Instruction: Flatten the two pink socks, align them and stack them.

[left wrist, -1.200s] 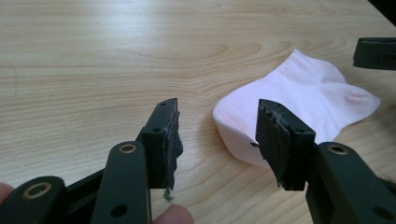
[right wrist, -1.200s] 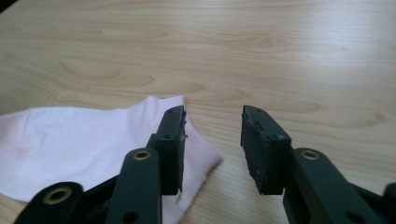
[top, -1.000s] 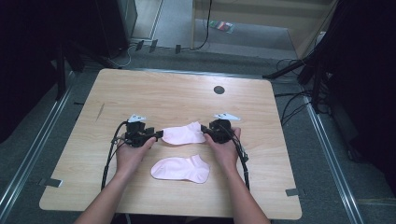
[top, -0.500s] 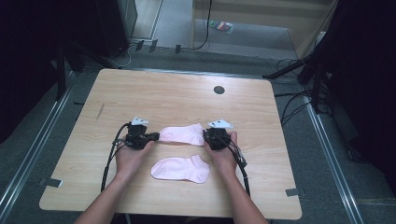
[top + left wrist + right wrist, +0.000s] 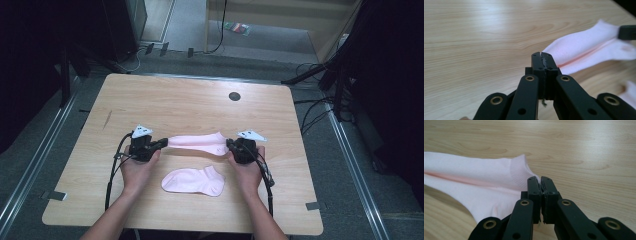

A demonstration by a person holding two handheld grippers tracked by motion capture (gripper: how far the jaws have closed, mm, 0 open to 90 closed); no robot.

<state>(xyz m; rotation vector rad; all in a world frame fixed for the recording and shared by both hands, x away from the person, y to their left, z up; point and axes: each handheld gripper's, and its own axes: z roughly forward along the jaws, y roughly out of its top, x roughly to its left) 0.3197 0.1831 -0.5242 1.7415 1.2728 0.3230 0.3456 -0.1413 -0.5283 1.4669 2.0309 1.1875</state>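
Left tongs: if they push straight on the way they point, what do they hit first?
The held pink sock, already clamped in the left tongs. Beyond it, probably the right tongs at its far end; depth unclear.

A pale pink sock hangs stretched lengthwise just above the wooden table (pinched at both ends). A second pink sock lies flat on the table, nearer its front edge.

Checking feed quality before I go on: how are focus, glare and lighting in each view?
High view: the table evenly lit, surroundings dark, picture soft. Left gripper view: left claw sharp where it pinches the stretched sock, far end and right claw blurred, pale sheen on the wood. Right gripper view: right claw and sock cuff crisp, mild glare top right.
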